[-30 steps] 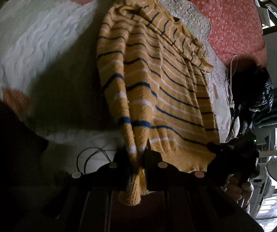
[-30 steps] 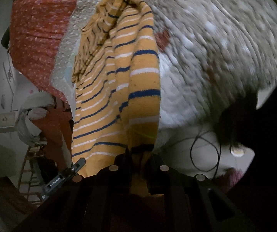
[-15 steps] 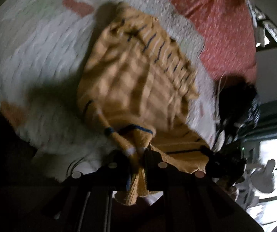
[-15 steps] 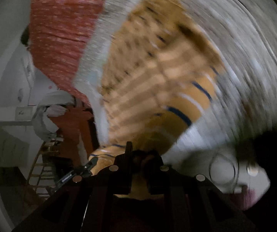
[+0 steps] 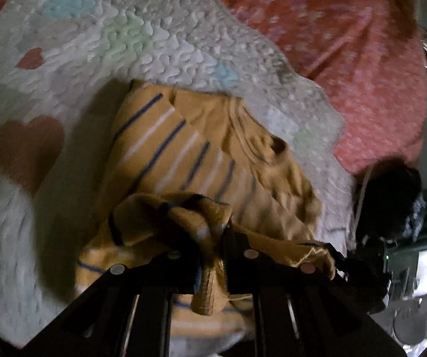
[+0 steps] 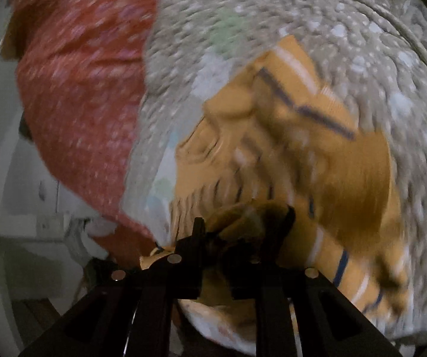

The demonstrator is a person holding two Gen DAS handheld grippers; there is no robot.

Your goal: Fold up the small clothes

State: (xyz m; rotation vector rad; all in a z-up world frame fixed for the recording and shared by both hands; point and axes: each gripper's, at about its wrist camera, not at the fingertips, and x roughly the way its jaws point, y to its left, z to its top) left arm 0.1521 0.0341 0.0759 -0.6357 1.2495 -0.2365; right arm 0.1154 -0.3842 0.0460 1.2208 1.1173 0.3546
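- The white quilt (image 5: 160, 38) with hearts covers the bed, a red sheet (image 5: 347, 59) beyond it.
- The striped yellow sweater (image 5: 183, 148), stretched long a second ago, now lies doubled on the quilt (hem brought up over the body).
- Left gripper (image 5: 210, 238) pinches the hem; right gripper (image 6: 243, 223) clamps its corner too, so the fold looks nearly laid.

Right gripper (image 6: 243, 223) clamps bunched yellow striped sweater (image 6: 317, 154) on white quilt (image 6: 273, 9); red bedspread (image 6: 85, 89) left of frame.

Yellow striped sweater (image 5: 183, 160) lies bunched, half-folded.
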